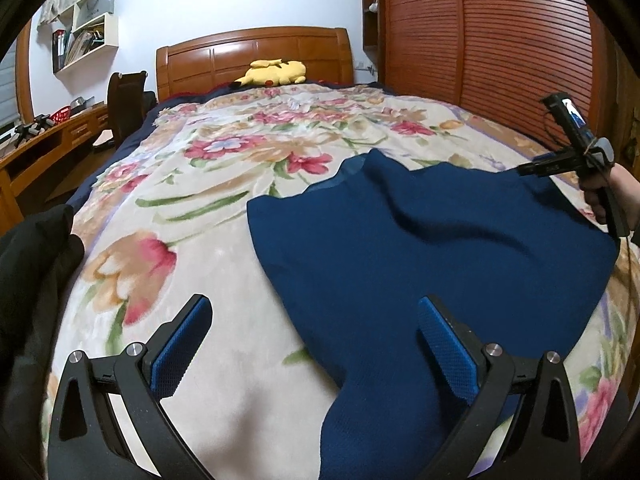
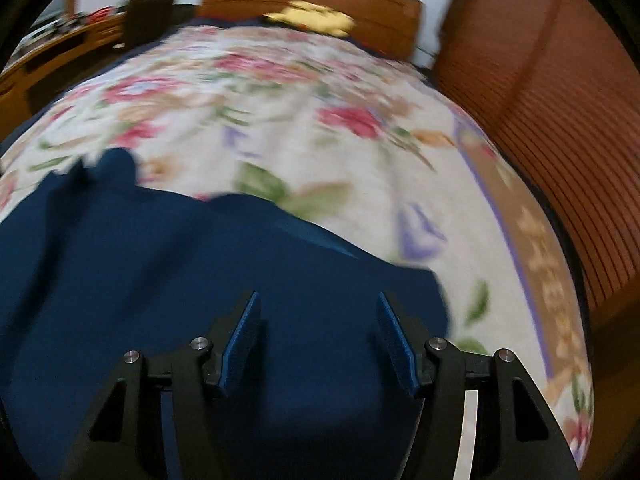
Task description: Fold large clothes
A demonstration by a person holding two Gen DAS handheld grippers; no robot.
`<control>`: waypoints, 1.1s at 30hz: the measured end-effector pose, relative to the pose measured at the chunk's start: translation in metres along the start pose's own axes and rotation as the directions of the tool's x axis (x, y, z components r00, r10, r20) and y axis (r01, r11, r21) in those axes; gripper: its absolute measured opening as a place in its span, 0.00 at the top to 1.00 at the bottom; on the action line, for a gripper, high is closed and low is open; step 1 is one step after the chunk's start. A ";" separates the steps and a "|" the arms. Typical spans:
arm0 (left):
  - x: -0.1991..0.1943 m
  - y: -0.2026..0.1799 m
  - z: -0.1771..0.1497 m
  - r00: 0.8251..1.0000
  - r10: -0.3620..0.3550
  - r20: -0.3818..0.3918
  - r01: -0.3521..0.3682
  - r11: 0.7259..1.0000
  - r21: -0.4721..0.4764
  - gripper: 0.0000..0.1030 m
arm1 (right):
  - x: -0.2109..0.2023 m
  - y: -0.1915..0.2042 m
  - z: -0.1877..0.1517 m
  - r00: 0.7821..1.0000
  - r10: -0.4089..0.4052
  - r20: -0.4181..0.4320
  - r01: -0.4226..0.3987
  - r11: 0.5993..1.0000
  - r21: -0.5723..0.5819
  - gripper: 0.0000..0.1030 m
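Observation:
A large navy blue knit garment point(image 1: 420, 248) lies spread on the floral blanket, with one part trailing toward the near edge. My left gripper point(image 1: 316, 344) is wide open above the blanket, at the garment's near left edge, holding nothing. My right gripper point(image 2: 318, 340) is open above the garment point(image 2: 160, 280), near its right edge; that view is blurred. In the left wrist view the right gripper point(image 1: 532, 168) shows at the garment's far right corner, held by a hand.
The floral blanket point(image 1: 224, 184) covers a bed with a wooden headboard point(image 1: 256, 56). A yellow plush toy point(image 1: 276, 72) lies by the headboard. A dark cloth point(image 1: 32, 280) lies at the left. A slatted wooden wardrobe point(image 1: 500, 48) stands on the right, a desk point(image 1: 48, 140) on the left.

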State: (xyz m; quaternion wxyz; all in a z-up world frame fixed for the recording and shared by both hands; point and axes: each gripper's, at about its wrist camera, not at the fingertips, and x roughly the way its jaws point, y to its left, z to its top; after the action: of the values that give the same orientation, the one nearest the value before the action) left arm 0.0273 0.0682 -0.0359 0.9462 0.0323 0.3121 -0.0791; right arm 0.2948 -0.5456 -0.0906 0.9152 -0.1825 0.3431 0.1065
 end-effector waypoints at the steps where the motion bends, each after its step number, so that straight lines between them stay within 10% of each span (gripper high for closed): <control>1: 0.001 0.000 -0.001 1.000 0.003 -0.005 -0.003 1.000 0.000 0.00 | 0.005 -0.009 -0.002 1.000 -0.006 -0.017 0.007 1.000 0.024 0.40; 5: 0.004 0.000 -0.007 0.999 0.023 -0.031 -0.022 1.000 0.006 0.00 | 0.025 -0.034 -0.007 0.995 0.038 -0.088 -0.028 0.993 0.117 0.52; 7: 0.006 0.002 -0.008 0.999 0.023 -0.041 -0.023 1.000 0.002 0.00 | 0.028 -0.039 -0.009 0.993 0.070 -0.098 -0.056 0.988 0.141 0.92; 15: 0.007 0.002 -0.012 0.998 0.038 -0.054 -0.039 0.999 -0.011 0.00 | 0.004 -0.037 -0.013 0.998 -0.045 -0.044 0.051 0.990 0.131 0.96; 20: 0.003 0.003 -0.014 0.999 0.037 -0.038 -0.038 0.999 -0.016 0.00 | -0.038 -0.024 -0.030 0.998 -0.055 0.020 0.052 0.992 0.112 0.81; 24: -0.002 0.000 -0.015 0.999 0.043 -0.022 -0.043 0.999 -0.007 0.00 | -0.075 0.004 -0.048 0.994 0.011 0.108 -0.018 0.998 0.060 0.39; 33: -0.028 0.000 -0.031 0.999 0.034 0.007 -0.034 0.999 -0.034 0.00 | -0.118 0.075 -0.104 0.955 0.240 0.174 -0.245 0.970 0.008 0.36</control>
State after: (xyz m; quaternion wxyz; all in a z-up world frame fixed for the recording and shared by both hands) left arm -0.0133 0.0757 -0.0442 0.9490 0.0214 0.3092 -0.0580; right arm 0.1221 -0.5276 -0.1039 0.9240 -0.1159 0.2844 0.2280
